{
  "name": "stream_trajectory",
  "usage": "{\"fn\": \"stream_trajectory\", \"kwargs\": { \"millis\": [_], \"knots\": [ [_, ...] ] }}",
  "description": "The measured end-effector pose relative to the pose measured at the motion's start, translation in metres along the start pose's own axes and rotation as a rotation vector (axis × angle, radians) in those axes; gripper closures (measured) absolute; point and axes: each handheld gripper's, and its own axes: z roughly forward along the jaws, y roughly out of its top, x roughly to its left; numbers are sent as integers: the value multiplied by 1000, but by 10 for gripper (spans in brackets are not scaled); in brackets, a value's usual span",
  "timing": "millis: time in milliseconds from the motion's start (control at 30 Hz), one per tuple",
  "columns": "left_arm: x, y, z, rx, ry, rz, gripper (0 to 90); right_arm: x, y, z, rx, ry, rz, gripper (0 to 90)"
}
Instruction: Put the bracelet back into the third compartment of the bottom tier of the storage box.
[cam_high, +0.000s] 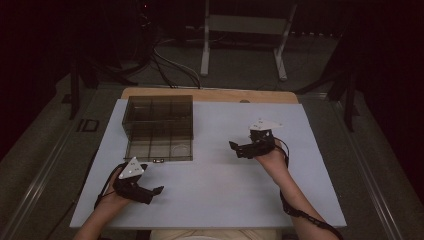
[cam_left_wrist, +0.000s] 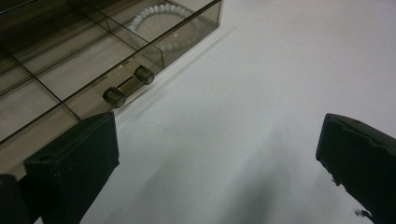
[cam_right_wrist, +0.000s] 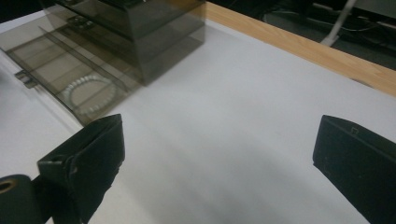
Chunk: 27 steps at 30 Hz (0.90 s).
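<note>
Smoky clear drawer box (cam_high: 158, 127) at the white table's (cam_high: 215, 195) far left, drawer pulled out, white bead bracelet (cam_left_wrist: 161, 14) inside; left gripper (cam_high: 145, 192) just before its handle (cam_left_wrist: 128, 87), jaws apart and empty; right gripper (cam_high: 239, 149) well apart, likewise spread.

Dim room. White surface (cam_high: 210, 200) with a wooden far edge (cam_high: 210, 94). Grey floor (cam_high: 45, 135) beyond; black cables (cam_high: 170, 62) and a white metal frame (cam_high: 245, 25) stand behind.
</note>
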Motion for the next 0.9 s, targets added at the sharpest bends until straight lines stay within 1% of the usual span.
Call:
{"fn": "stream_trajectory", "kwargs": {
  "millis": [100,133,200,267,433,600,767,900],
  "knots": [
    [0,0,0,-4,1,-3,7,-7,-10,-6,-7,-17,19,23],
    [0,0,-1,-3,1,-2,7,-9,-14,-8,-8,-16,24,23],
    [0,0,-1,-3,2,-2,7,-12,-21,-11,-6,-33,22,23],
    [0,0,0,-4,2,-3,7,-14,-28,-13,3,-31,35,23],
    [0,0,0,-2,2,-1,7,-18,-44,-18,16,-50,48,22],
    [0,0,-1,-2,3,0,7,-21,-56,-25,34,-76,47,22],
    [0,0,-1,-2,2,0,7,-24,-68,-34,45,-90,66,23],
    [-1,0,0,-1,4,1,7,-25,-76,-41,54,-102,71,23]
  ]
}}
